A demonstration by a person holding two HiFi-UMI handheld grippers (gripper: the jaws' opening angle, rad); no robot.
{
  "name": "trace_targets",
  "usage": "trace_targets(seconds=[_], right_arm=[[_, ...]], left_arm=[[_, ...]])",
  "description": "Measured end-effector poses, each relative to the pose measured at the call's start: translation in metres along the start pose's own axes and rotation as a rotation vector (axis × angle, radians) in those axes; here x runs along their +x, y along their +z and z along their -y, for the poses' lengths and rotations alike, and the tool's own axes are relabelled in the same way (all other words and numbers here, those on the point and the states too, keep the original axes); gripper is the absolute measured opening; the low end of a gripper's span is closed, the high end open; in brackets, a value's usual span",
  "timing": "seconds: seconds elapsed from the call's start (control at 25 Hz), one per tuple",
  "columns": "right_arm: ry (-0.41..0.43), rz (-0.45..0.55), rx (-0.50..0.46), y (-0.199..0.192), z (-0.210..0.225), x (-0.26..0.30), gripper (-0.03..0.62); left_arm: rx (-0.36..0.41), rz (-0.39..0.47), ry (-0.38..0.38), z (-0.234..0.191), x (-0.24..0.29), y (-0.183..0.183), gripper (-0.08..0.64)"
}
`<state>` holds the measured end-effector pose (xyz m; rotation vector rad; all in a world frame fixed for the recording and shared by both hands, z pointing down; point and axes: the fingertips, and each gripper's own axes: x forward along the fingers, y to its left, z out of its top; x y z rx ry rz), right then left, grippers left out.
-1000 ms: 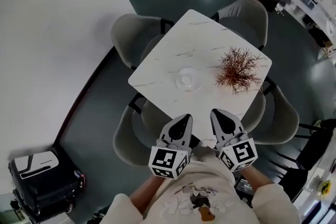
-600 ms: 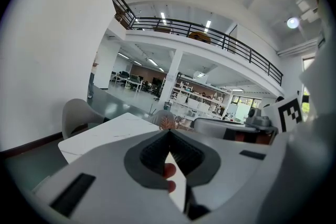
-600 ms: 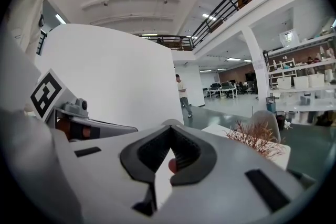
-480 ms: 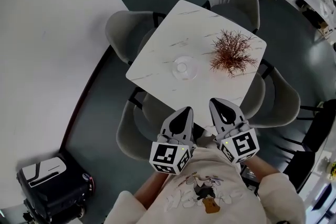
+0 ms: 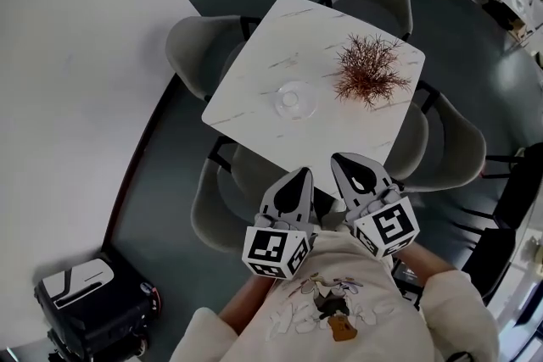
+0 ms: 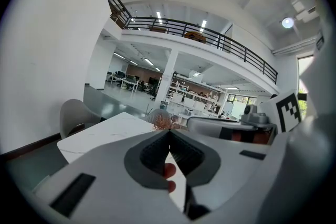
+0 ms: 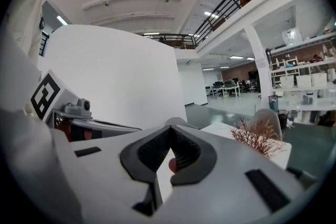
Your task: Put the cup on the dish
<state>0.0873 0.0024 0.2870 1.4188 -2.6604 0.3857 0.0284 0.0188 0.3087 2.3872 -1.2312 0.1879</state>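
Observation:
A clear glass dish (image 5: 294, 100) with a smaller round glass shape at its centre lies near the front of the white marble table (image 5: 254, 64); I cannot tell a cup apart from it. My left gripper (image 5: 301, 175) and right gripper (image 5: 338, 159) hover side by side over the chair at the table's near edge, short of the dish. Both are shut with nothing in them. In the left gripper view the left gripper (image 6: 169, 131) has its jaws meeting at the tip. The right gripper (image 7: 171, 129) looks the same in the right gripper view.
A dried reddish plant (image 5: 366, 70) stands on the table to the right of the dish. Several grey chairs ring the table, one (image 5: 216, 208) just below my grippers. A black case (image 5: 89, 305) sits on the dark floor at lower left. A white wall (image 5: 68, 55) runs along the left.
The table, dish and plant have drifted up and a little left in the head view. Both grippers stay shut, side by side, and have edged slightly up in the frame.

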Motion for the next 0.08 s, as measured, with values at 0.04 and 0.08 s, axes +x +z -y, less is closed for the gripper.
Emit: trace_targets(seconds=[0.04, 0.08], right_arm=[[0.000, 0.001, -0.010, 0.0000, -0.0017, -0.0012, 0.005], [0.000, 0.002, -0.020, 0.0000, -0.0033, -0.0024, 0.005]], left_arm=[[0.000, 0.000, 0.000, 0.0013, -0.0014, -0.0007, 0.003], [0.000, 0.000, 0.000, 0.0026, -0.0028, -0.0014, 0.003]])
